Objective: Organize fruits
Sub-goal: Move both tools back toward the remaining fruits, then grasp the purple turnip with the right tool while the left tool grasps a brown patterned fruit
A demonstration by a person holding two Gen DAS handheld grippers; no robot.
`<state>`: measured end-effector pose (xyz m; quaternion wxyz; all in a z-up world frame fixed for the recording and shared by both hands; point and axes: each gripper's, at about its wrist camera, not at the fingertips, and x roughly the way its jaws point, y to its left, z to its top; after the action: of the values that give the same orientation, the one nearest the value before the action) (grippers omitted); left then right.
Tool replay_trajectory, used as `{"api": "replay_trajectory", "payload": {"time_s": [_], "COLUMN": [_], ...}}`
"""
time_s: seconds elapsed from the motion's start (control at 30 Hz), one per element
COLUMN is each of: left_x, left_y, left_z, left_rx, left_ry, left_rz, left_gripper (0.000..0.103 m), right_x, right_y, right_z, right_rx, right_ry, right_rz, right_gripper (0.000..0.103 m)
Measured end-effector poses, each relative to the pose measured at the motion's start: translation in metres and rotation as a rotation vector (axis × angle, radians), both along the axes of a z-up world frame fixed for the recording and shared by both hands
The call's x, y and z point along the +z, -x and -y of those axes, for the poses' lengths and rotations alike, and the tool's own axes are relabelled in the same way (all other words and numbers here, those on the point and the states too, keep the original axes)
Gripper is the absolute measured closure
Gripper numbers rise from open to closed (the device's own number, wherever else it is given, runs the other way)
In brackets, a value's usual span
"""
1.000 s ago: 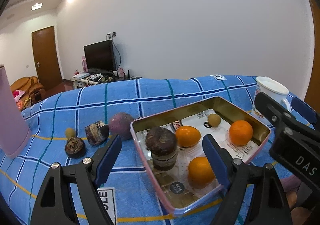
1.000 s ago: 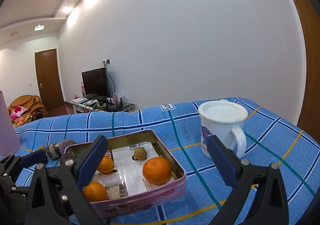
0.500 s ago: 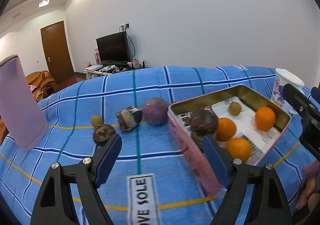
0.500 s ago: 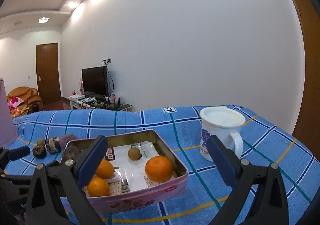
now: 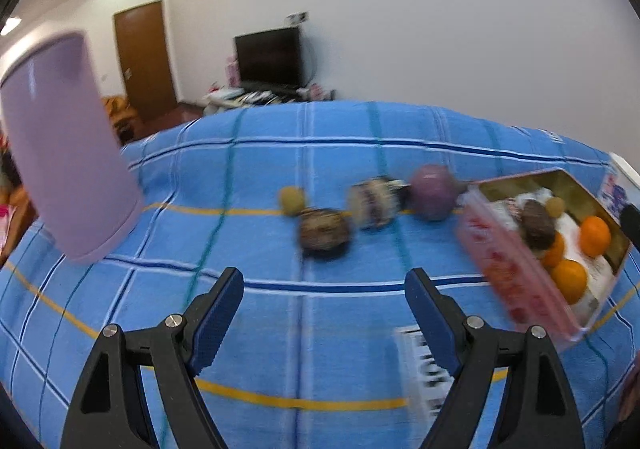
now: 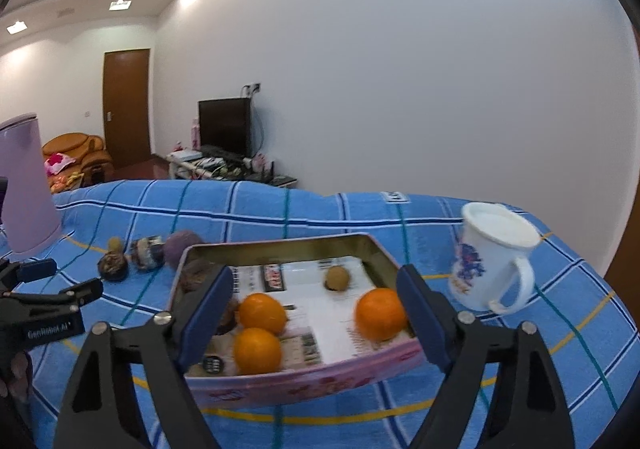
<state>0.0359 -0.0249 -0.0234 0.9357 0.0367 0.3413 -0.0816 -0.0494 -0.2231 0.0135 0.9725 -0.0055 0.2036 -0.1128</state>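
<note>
A pink tin tray [image 6: 320, 385] [image 5: 512, 281] on the blue checked cloth holds three oranges [image 6: 260, 313], a small brown fruit [image 6: 337, 277] and a dark fruit [image 5: 538, 219]. Left of the tray lie a purple round fruit [image 5: 434, 191], a striped dark fruit [image 5: 374, 203], a dark brown fruit [image 5: 324, 233] and a small yellowish fruit [image 5: 293, 200]. My left gripper [image 5: 324, 313] is open and empty, above the cloth just short of the loose fruits. My right gripper [image 6: 316, 313] is open and empty, over the tray's near side.
A tall lilac cup [image 5: 68, 145] stands at the left on the cloth. A white mug with a handle [image 6: 494, 261] stands right of the tray. A printed label [image 5: 424, 361] lies on the cloth near the left gripper.
The left gripper has swung left, away from the tray and toward the loose fruits. The right gripper has moved closer over the tray. Both stay open.
</note>
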Motion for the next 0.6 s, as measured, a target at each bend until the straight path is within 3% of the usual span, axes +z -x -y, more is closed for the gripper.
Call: {"api": "replay_trajectory", "payload": {"time_s": [0.27,0.43,0.6], "left_x": [0.000,0.003,0.003], "left_y": [-0.016,-0.022,-0.031], "left_z": [-0.038,-0.049,-0.054], "left_rx": [0.071,0.046,-0.003], "left_ry": [-0.003,0.001,-0.005], "left_rz": [-0.009,-0.007,-0.024], "left_gripper": [0.019,0.019,0.019], "right_x": [0.021,0.025,0.007], "right_y": [-0.046,-0.102,-0.145], "right_z": [-0.029,-0.067,-0.090], "right_rx": [0.154,0.324,0.402], "right_ry": [-0.038,0.074,0.207], "right_rz": [-0.094,-0.272,-0.417], "right_gripper": [0.019,0.020,0.022]}}
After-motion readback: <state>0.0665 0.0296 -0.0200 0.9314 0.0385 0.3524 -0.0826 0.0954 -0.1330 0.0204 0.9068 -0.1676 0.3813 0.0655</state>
